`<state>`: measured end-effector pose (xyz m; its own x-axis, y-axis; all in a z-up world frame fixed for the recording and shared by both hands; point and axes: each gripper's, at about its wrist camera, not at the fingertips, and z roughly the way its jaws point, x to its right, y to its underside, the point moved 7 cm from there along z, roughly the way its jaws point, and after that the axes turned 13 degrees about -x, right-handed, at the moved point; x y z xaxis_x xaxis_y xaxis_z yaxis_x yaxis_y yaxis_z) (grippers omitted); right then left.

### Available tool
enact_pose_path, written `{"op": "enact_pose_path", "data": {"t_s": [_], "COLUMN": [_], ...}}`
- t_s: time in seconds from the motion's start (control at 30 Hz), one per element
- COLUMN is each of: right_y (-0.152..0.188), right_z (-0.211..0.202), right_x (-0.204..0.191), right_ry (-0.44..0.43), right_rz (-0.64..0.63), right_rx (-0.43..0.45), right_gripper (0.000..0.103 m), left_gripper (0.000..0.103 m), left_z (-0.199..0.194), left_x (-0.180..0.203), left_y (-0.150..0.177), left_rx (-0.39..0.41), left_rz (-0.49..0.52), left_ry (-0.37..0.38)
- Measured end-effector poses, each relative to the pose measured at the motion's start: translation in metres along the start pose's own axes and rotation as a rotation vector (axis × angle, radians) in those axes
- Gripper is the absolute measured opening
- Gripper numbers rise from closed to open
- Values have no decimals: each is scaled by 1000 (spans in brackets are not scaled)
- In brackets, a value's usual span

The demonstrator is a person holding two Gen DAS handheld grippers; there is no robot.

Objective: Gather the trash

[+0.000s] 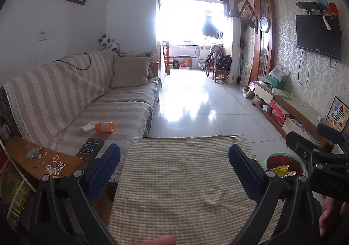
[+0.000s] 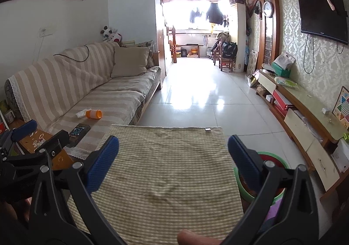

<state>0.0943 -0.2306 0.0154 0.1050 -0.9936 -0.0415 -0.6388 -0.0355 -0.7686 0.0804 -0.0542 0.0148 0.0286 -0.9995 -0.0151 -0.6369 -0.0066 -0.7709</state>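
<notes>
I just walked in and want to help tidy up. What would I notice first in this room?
You'd spot the orange cup lying on its side on the striped sofa, right beside a crumpled white tissue. Near you, both open grippers, the left gripper and the right gripper, hover over a checked cloth. To its right on the floor sits a green-rimmed bin with yellow wrappers inside.

Striped sofa (image 1: pixel 72 90), cushion (image 1: pixel 130 71) (beige), wall TV (image 1: pixel 317 36), possibly phone (image 1: pixel 89 146).
</notes>
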Motion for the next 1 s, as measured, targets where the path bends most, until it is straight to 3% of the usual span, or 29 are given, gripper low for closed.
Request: {"op": "enact_pose_path", "data": {"t_s": [1.0], "right_y": [6], "right_z": [-3], "right_x": [11], "right_ry": [-1], "right_rz": [20], "right_rx": [-5], "right_gripper": [98], "left_gripper": [95], "left_z": [-5], "left_x": [13], "left_y": [0], "left_rx": [-2], "left_rz": [12], "left_ry": [10]}}
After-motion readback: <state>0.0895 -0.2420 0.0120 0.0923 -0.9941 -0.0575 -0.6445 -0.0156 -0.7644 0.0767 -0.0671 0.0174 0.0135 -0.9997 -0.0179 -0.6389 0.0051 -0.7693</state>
